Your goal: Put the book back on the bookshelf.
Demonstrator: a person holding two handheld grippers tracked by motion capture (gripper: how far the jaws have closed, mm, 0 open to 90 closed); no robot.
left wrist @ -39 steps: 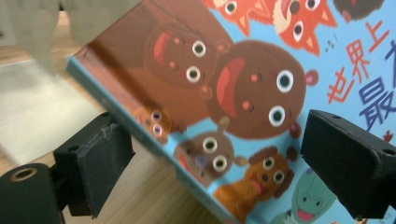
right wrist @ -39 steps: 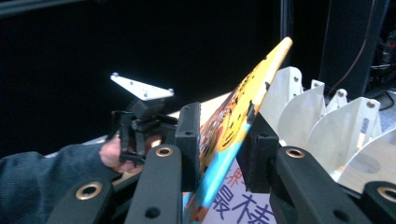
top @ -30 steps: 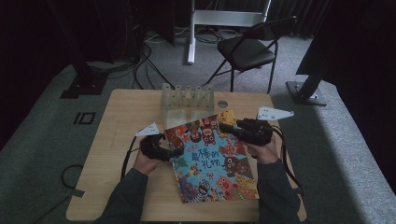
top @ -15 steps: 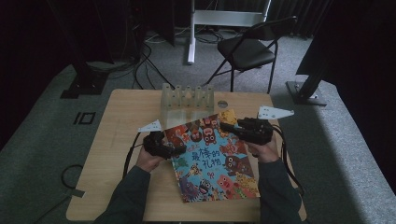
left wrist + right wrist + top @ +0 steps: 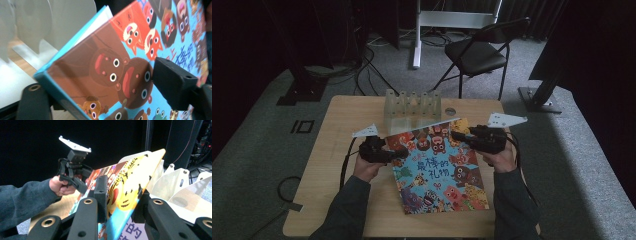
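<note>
You have the picture book between both hands, lying on the worktop with its far edge tipped up toward the clear divider rack at the back. Your right gripper is clenched on the book's far right corner; in the right gripper view the jaws pinch the cover from both sides. Your left gripper sits at the book's left edge, and its jaws have just been closing with the spine corner between them. In the left gripper view one jaw lies over the cover and the other sits under the edge, but you cannot tell yet whether both pads are pressing, so treat that hold as not yet sure. By the look of it, the book is raised only at the back and still rests on the worktop at your side. What is left seems to be firming up the left hold, lifting the book upright, and slotting it into the rack.
</note>
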